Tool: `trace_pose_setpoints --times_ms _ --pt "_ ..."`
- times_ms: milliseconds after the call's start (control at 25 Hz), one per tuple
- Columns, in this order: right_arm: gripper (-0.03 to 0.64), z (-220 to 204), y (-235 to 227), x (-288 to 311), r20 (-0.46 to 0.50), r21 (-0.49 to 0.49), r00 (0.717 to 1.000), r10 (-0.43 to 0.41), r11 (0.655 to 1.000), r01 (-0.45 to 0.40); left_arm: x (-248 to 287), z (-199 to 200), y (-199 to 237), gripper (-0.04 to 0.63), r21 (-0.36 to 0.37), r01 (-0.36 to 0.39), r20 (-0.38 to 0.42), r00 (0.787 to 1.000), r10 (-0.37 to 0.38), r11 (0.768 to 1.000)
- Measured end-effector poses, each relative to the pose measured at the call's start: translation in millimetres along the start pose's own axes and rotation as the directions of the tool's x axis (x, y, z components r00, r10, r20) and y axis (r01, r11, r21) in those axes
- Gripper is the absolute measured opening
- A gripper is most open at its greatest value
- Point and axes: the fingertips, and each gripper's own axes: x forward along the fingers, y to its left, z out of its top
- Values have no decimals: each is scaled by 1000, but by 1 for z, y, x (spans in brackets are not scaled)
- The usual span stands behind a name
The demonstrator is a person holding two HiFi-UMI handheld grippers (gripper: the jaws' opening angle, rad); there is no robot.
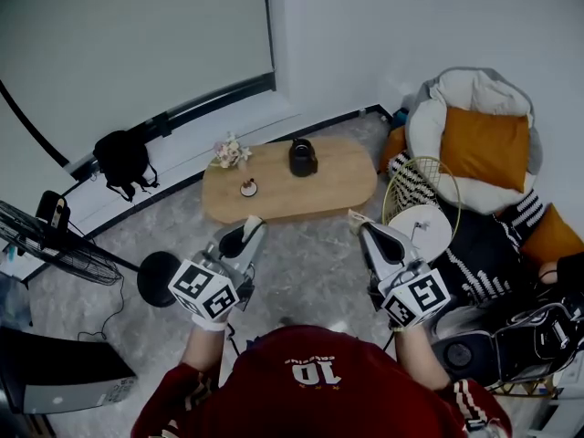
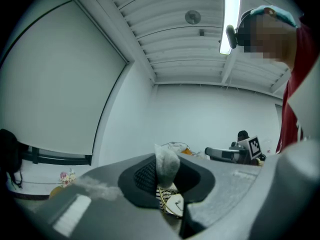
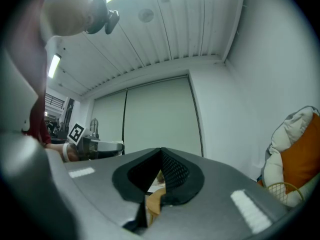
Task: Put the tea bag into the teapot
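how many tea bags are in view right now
1. The tea bag is pinched in the left claw, held in the air on the person's side of the wooden table where the teapot stands. Others may be hidden.

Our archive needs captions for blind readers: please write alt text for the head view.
A person in a red shirt holds the left hand-held gripper shut on a pale tea bag and the right hand-held gripper shut, empty. Ahead stands a low wooden table bearing a black teapot and small flowers.
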Motion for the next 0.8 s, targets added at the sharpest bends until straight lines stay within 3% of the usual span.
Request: trace_pose_setpoints --times_ms 800 --pt "2 3 -8 -39 44 23 992 116 993 -117 11 0 -43 46 48 -36 4 999 36 998"
